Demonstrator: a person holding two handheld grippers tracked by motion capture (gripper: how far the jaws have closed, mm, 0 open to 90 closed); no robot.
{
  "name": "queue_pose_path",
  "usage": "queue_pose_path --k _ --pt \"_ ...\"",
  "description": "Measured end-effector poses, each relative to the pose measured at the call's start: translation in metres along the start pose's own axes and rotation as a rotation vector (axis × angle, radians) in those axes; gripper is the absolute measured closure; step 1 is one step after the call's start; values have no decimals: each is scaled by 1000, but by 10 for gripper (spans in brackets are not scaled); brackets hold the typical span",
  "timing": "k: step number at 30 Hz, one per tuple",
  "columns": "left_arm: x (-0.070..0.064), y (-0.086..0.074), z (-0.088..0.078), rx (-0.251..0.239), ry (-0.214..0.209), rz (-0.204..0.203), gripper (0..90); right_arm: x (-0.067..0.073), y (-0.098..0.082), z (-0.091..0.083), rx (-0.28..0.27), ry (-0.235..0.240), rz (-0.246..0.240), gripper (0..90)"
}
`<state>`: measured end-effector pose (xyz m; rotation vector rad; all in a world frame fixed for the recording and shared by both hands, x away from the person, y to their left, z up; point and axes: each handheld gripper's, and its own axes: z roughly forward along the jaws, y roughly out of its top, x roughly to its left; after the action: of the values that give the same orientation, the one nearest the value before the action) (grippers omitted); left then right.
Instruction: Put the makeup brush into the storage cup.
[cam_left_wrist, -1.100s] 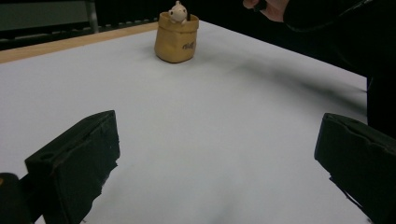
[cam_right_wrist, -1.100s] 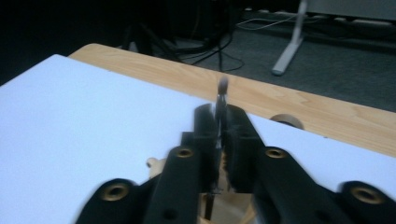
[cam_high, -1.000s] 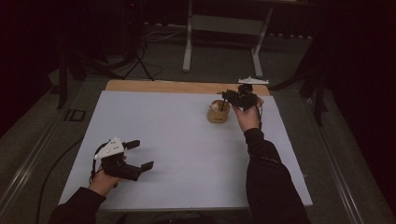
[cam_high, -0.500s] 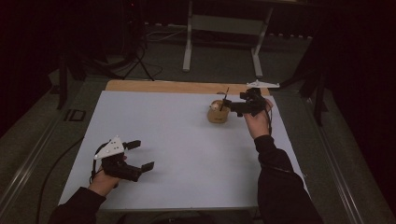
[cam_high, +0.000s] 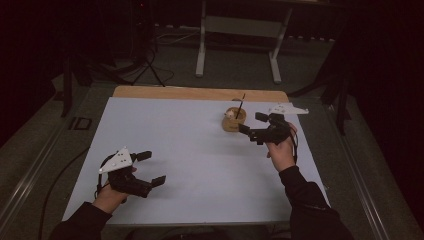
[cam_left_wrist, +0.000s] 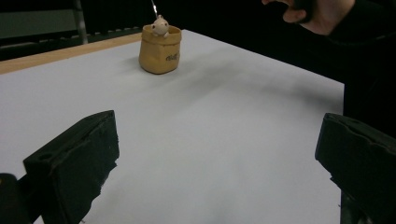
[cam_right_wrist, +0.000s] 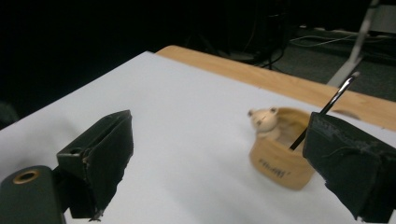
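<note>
- Right gripper (cam_high: 252, 129): jaws spread wide, holding nothing, just beside the pot (cam_high: 233, 119) and level with it.
- In the right gripper view the pot (cam_right_wrist: 279, 158) sits low, hard against the right jaw, well off-centre in the gap. A thin dark stick (cam_right_wrist: 327, 108) leans out of it.
- Left gripper (cam_high: 150, 168): jaws also spread, empty, parked on the near side of the counter (cam_high: 200, 165), well apart from the pot.
- Likely step: grasp the stick or the pot. Centre the target between the jaws first, approach level, close slowly. The pot looks light and may tip.
</note>
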<state>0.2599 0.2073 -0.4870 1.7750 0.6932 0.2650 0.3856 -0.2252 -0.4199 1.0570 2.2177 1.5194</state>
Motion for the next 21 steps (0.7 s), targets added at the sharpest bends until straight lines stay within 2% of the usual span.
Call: queue_pose_path --k 4,7,9,11,17,21 --pt "-1 0 -3 3 10 -2 0 6 -15 -5 -1 22 13 94" --pt "-1 0 -6 8 17 -8 0 9 -27 -9 -4 33 22 130" --pt "0 -1 -8 11 16 -8 0 9 -35 -9 20 66 41 130" --pt "0 -2 -11 15 14 -10 0 11 -42 -10 42 52 30 123" --pt "1 -6 -15 14 9 -24 0 16 -61 -17 78 99 31 122" --pt "2 -8 -16 9 6 -29 0 17 -71 -25 89 104 24 114"
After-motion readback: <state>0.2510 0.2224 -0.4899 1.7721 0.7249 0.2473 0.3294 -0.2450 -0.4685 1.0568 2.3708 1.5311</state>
